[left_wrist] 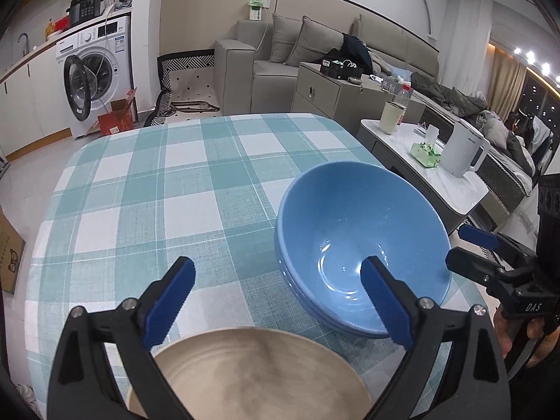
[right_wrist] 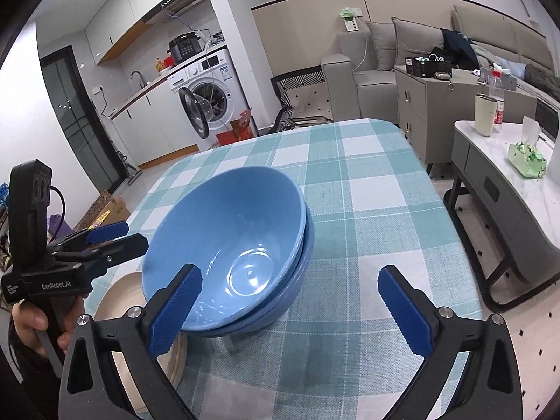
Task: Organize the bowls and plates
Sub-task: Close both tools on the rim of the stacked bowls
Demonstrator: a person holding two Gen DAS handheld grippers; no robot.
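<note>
A stack of blue bowls (left_wrist: 360, 231) sits on the checked tablecloth, the top one tilted a little; the right wrist view shows the same bowls (right_wrist: 227, 231) at its centre. A beige plate (left_wrist: 252, 378) lies at the near edge, directly below my left gripper (left_wrist: 278, 266), which is open with nothing pressed between its pads. Its right finger hangs over the bowls' near rim. My right gripper (right_wrist: 290, 273) is open too, its left finger just in front of the bowls. Each gripper also appears in the other's view, the right gripper (left_wrist: 462, 245) beside the bowls and the left gripper (right_wrist: 129, 234) above the plate (right_wrist: 119, 297).
The table (left_wrist: 157, 192) has rounded corners and bare cloth at the far left. A low marble side table (left_wrist: 451, 189) on the right carries a white kettle (left_wrist: 465, 154), a cup and a green tissue pack. A washing machine (left_wrist: 94, 73) and a sofa stand behind.
</note>
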